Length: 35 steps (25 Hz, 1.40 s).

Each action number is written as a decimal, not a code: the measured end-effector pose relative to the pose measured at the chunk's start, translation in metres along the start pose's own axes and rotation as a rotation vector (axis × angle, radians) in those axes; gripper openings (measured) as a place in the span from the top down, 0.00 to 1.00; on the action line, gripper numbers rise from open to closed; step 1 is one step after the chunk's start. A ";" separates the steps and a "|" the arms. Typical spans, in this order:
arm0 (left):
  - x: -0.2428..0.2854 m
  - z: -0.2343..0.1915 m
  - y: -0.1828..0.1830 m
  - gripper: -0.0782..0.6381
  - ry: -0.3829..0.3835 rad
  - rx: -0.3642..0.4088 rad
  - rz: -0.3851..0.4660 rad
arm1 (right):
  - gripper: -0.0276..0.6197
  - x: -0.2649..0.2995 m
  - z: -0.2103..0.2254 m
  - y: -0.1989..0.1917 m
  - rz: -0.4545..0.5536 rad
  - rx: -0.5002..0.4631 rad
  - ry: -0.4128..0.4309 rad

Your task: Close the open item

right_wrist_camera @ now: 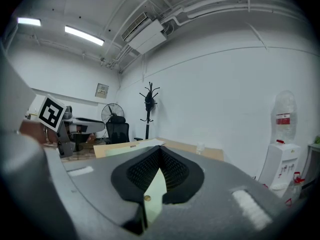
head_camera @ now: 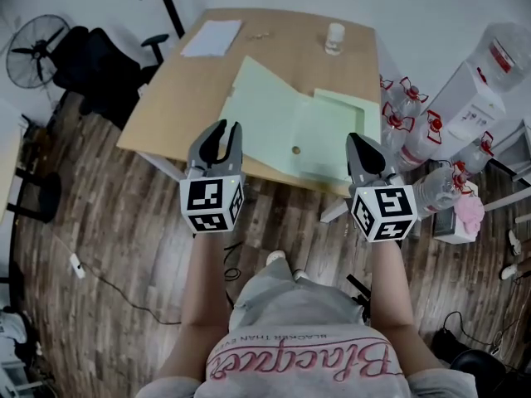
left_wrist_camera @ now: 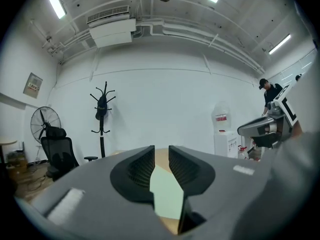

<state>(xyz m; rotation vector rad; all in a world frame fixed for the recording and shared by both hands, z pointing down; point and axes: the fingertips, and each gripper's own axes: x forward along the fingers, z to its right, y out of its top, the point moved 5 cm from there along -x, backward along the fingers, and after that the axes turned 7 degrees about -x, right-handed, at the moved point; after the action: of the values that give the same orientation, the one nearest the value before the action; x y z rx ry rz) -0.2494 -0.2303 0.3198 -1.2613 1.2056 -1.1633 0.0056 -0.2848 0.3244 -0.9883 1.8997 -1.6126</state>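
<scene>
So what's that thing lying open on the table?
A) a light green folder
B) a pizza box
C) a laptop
A: a light green folder lies spread open and flat on the tan table, both its flaps showing.

The person's grey shirt (head_camera: 292, 305) carries pink script "Blacquer" beside smaller print that begins "BLACKER THAN".
</scene>
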 end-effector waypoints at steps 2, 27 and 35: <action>0.005 -0.012 -0.006 0.72 0.003 -0.009 -0.022 | 0.95 0.011 -0.005 -0.006 -0.024 0.009 0.007; 0.038 -0.081 -0.101 0.50 -0.090 -0.214 -0.230 | 0.95 0.082 -0.050 -0.058 -0.265 -0.009 0.047; 0.045 -0.085 -0.115 0.65 -0.121 -0.330 -0.226 | 0.95 0.080 -0.045 -0.070 -0.310 -0.020 0.028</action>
<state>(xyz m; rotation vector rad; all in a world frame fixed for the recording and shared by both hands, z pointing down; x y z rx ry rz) -0.3279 -0.2783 0.4382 -1.7288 1.2209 -1.0564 -0.0627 -0.3205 0.4103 -1.3286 1.8536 -1.7858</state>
